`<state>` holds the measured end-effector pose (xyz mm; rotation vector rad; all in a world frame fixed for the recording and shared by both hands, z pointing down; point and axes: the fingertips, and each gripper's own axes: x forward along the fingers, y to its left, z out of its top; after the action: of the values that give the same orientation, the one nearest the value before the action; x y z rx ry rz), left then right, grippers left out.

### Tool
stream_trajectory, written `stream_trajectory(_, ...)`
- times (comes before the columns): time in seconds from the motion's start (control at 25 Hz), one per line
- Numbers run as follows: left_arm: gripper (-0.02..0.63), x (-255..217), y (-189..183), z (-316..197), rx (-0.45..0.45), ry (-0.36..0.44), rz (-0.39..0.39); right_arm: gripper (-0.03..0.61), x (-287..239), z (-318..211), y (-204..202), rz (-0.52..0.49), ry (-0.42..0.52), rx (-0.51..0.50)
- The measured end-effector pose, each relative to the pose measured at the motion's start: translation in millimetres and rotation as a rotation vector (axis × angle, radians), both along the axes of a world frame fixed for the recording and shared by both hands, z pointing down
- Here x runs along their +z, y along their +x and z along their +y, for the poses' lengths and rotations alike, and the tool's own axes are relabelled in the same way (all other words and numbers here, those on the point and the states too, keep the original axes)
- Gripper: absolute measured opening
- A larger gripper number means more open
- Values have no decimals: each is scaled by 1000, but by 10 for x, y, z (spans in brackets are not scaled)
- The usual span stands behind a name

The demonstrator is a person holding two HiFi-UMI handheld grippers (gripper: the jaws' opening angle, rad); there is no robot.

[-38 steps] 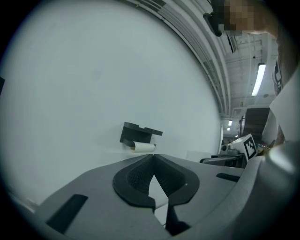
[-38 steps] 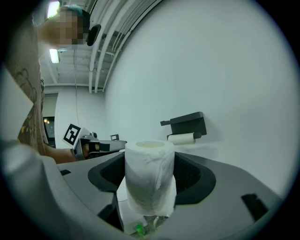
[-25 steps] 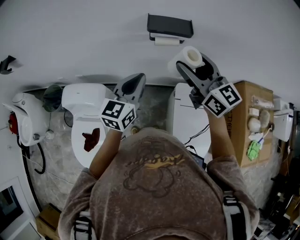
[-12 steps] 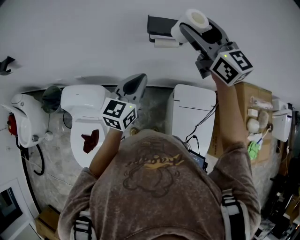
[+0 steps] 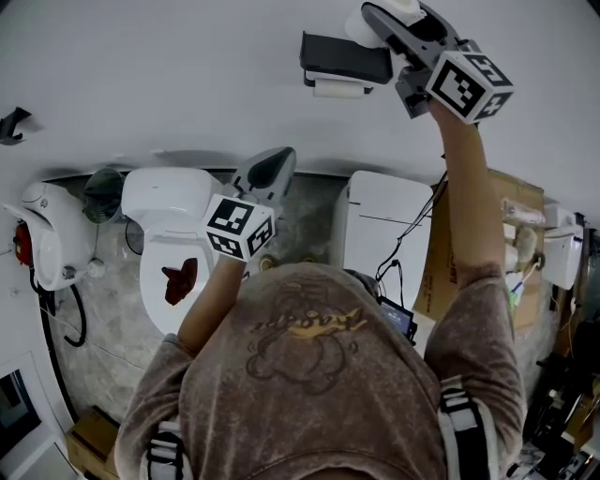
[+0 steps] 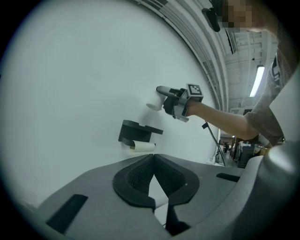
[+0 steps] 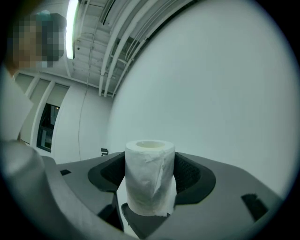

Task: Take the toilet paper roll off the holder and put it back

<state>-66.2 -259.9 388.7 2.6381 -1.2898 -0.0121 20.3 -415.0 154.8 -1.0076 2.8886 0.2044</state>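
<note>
Our right gripper (image 7: 150,161), clamping the toilet paper roll (image 7: 150,183), has risen above the holder (image 5: 345,58)'s right corner, ready for replacing; our left gripper (image 6: 153,180) is pinched closed, empty.

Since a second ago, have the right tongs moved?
Yes. In the head view the right tongs, gripping the toilet paper roll, went up from below the black wall holder to above its right end.

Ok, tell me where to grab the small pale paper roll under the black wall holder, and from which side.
Probably best to take the small pale paper roll by its two flat ends, jaws level, coming from the front. It lies level along the white wall and the black wall holder caps its top, so only front and underside look open. Whether anything blocks an end I cannot tell.
</note>
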Motion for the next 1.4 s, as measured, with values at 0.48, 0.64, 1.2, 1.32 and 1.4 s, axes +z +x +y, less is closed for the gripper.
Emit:
stream_trajectory(0.48, 20, 84, -138, -57, -32, -18, -5, 299, 638, -314, -267, 104, -66, 8)
stream_trajectory(0.64, 20, 113, -175, -46, -41, -25, -6, 299, 768, -369, -307, 121, -86, 7)
stream_trajectory(1.2, 20, 163, -257, -10, -58, -45, -8, 301, 942, -465, -287, 121, -142, 23)
stream_trajectory(1.32, 20, 163, -243, -5, -52, -43, -7, 305, 892, -462, -277, 107, -136, 24)
stream_trajectory(1.4, 20, 156, -233, -7, -48, -41, -8, 305, 834, -454, -264, 96, -125, 25)
